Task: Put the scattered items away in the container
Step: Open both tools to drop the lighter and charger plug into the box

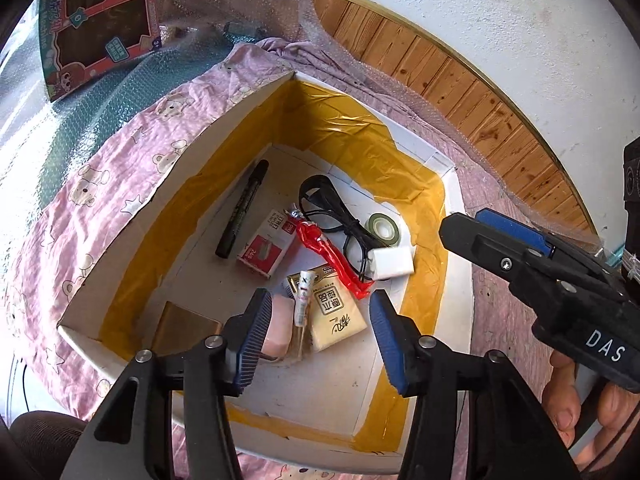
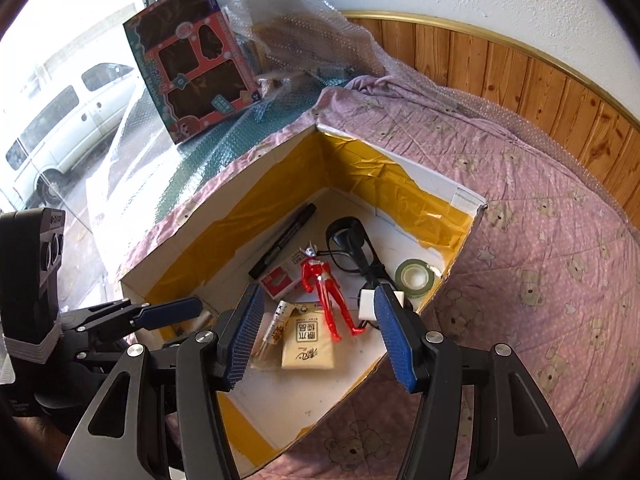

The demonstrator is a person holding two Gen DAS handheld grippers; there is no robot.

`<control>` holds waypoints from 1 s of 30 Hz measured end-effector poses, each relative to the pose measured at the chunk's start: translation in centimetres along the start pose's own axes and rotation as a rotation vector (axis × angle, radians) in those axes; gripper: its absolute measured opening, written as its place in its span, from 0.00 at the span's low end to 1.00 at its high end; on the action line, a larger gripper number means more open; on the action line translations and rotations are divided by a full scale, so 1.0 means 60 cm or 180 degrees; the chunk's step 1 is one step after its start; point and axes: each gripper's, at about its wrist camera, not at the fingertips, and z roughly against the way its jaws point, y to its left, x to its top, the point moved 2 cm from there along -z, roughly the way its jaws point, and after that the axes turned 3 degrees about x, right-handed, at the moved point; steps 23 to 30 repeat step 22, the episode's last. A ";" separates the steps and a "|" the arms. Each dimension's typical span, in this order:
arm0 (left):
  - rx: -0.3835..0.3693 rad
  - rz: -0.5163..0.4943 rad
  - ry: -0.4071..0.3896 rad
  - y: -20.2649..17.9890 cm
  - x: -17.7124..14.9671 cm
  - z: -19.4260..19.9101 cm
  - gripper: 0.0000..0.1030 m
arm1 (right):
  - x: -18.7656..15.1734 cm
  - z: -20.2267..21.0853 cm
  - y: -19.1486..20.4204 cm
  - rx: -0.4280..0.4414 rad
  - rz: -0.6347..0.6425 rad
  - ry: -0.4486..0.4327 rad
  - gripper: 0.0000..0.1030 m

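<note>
A white cardboard box (image 1: pixel 460 304) (image 2: pixel 168 248) lined with yellow tape sits on a pink bear-print cloth. Inside lie a black marker (image 1: pixel 242 208) (image 2: pixel 284 240), a red staples box (image 1: pixel 266 248) (image 2: pixel 280 282), a red toy figure (image 1: pixel 334 258) (image 2: pixel 328 300), a black cable with white plug (image 1: pixel 390 262) (image 2: pixel 366 308), a tape roll (image 1: pixel 385 230) (image 2: pixel 415 279), a tissue pack (image 1: pixel 338 316) (image 2: pixel 308 346), a small tube (image 1: pixel 303 298) (image 2: pixel 278 320) and a pink block (image 1: pixel 278 330). My left gripper (image 1: pixel 318 344) hangs open over the box. My right gripper (image 2: pixel 316 338) is open above it too, empty.
A colourful toy package (image 1: pixel 96 20) (image 2: pixel 192 60) leans on bubble wrap (image 2: pixel 300 28) behind the box. A wood-panelled wall (image 1: pixel 460 92) (image 2: pixel 520 76) runs along the back. Pink cloth (image 2: pixel 540 260) spreads to the right. A hand (image 1: pixel 572 408) holds the other gripper's handle.
</note>
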 end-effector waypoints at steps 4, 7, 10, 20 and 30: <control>0.0113 -0.0085 -0.0005 -0.007 -0.013 0.019 0.59 | -0.021 0.013 0.016 -0.0192 0.0278 0.0186 0.58; 0.0202 -0.0156 -0.0040 -0.014 -0.023 0.037 0.63 | -0.039 0.026 0.020 -0.0368 0.0422 0.0306 0.58; 0.0225 -0.0233 -0.0064 -0.025 -0.034 0.053 0.66 | -0.060 0.034 0.022 -0.0310 0.0510 0.0467 0.58; 0.0168 -0.0291 -0.0055 -0.053 -0.060 0.073 0.69 | -0.094 0.042 0.025 -0.0224 0.0574 0.0756 0.58; 0.0163 -0.0278 -0.0051 -0.053 -0.062 0.074 0.69 | -0.092 0.044 0.028 -0.0246 0.0612 0.0758 0.58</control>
